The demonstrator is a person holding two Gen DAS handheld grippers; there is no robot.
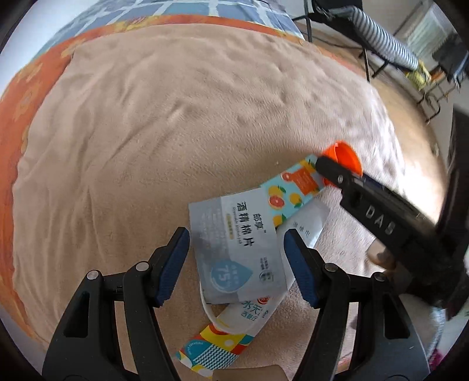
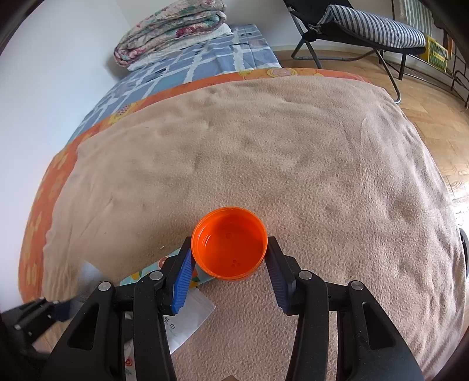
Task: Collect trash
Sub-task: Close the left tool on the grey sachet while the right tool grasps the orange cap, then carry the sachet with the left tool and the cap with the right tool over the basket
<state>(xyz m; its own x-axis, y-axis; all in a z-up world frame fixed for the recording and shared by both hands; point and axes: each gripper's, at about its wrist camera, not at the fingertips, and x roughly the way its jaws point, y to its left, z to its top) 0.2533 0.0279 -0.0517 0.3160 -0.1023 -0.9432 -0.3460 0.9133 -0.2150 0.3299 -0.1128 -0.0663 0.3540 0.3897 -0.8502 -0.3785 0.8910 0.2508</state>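
Trash lies on a tan blanket (image 2: 263, 152) over a bed: an orange cap (image 2: 229, 245), a grey wipe packet (image 1: 234, 243), a fruit-print wrapper (image 1: 293, 187) and a colourful wrapper (image 1: 217, 348). The right gripper (image 2: 229, 258) pinches the cap at both sides, or nearly so. The left gripper (image 1: 236, 258) is spread around the packet, not yet closed. Collection looks barely begun; no bin shows. Behind are a folded quilt (image 2: 170, 29), a striped chair (image 2: 369, 26) and wood floor (image 2: 439, 123).

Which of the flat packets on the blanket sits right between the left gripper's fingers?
The grey alcohol-pad packet, lying between the open fingers of the left gripper. The fruit-print packet lies farther away, and the colourful patterned wrapper sits below, nearer the camera.
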